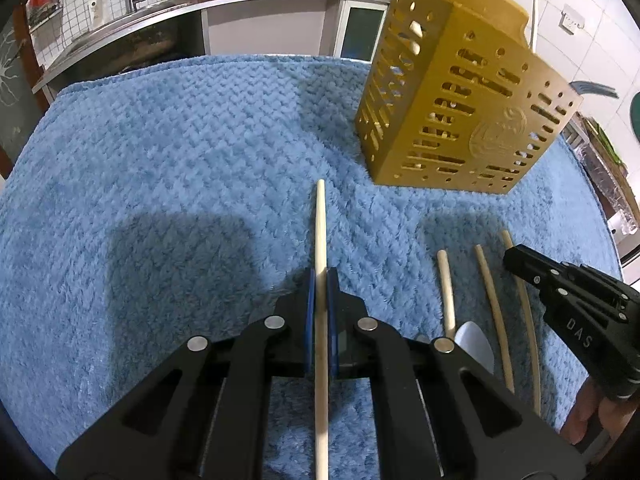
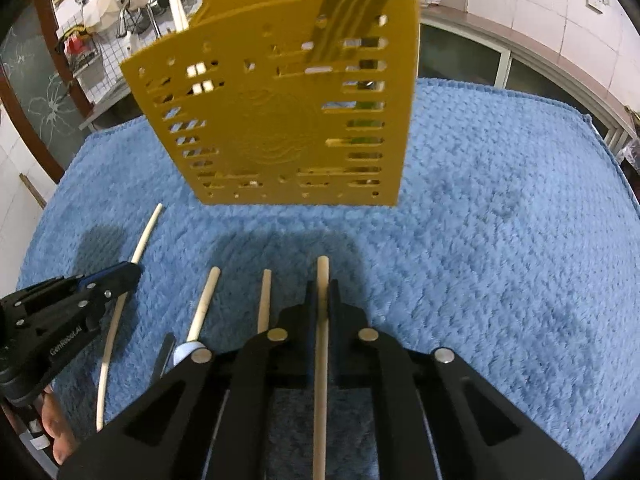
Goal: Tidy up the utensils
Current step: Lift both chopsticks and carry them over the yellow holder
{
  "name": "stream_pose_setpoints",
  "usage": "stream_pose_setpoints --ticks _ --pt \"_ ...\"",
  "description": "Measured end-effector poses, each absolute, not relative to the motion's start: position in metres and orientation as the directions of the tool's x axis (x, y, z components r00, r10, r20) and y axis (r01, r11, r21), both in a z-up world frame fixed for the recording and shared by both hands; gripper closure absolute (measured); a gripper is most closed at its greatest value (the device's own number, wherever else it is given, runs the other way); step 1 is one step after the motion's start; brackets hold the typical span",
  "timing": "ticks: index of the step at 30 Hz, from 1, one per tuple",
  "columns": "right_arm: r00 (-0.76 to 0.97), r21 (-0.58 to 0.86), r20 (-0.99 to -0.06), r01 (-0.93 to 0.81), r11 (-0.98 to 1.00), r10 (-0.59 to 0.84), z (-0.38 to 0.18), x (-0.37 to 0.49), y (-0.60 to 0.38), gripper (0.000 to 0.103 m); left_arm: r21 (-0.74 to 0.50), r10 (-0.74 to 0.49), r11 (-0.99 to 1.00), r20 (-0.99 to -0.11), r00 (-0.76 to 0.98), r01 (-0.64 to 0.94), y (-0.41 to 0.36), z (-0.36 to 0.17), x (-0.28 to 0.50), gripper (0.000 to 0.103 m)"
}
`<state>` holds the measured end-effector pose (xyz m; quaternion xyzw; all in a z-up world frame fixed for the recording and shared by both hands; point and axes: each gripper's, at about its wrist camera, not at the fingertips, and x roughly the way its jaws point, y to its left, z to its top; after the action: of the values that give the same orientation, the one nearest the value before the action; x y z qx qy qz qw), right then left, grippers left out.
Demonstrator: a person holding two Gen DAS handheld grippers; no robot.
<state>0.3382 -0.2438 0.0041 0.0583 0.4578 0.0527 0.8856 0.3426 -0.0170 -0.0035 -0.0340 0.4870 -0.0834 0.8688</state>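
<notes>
Wooden chopsticks, light, stiff and slippery: we clamp one in each tool, left tool (image 1: pixel 320 280) and right tool (image 2: pixel 322 292), mid-shaft. Ahead stands the yellow holder (image 1: pixel 460 120); two more sticks lie between the tools.

Spoon (image 1: pixel 474 342) bowl partly behind tool.

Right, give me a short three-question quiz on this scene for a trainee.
1. True or false: the left gripper has nothing between its fingers.
2. The slotted utensil holder standing on the blue towel is: A white, B yellow, C black.
3. Fill in: the right gripper is shut on a ____.
Key: 1 false, it clamps the left-held chopstick. 2 B. 3 chopstick, the right-held chopstick.
</notes>
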Motion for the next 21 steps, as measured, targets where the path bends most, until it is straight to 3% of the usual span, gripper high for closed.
stream_pose_setpoints --ticks 11,21 --pt "0.766 0.250 -0.597 -0.105 0.962 0.239 0.049 0.292 -0.277 0.097 -0.247 -0.276 0.959 -0.702 0.657 0.139 -0.003 0.047 0.313 0.098" --pt "0.845 0.283 -0.461 -0.149 0.948 0.270 0.080 0.268 -0.298 0.097 -0.205 -0.286 0.958 -0.650 0.704 0.200 -0.018 0.073 0.293 0.098"
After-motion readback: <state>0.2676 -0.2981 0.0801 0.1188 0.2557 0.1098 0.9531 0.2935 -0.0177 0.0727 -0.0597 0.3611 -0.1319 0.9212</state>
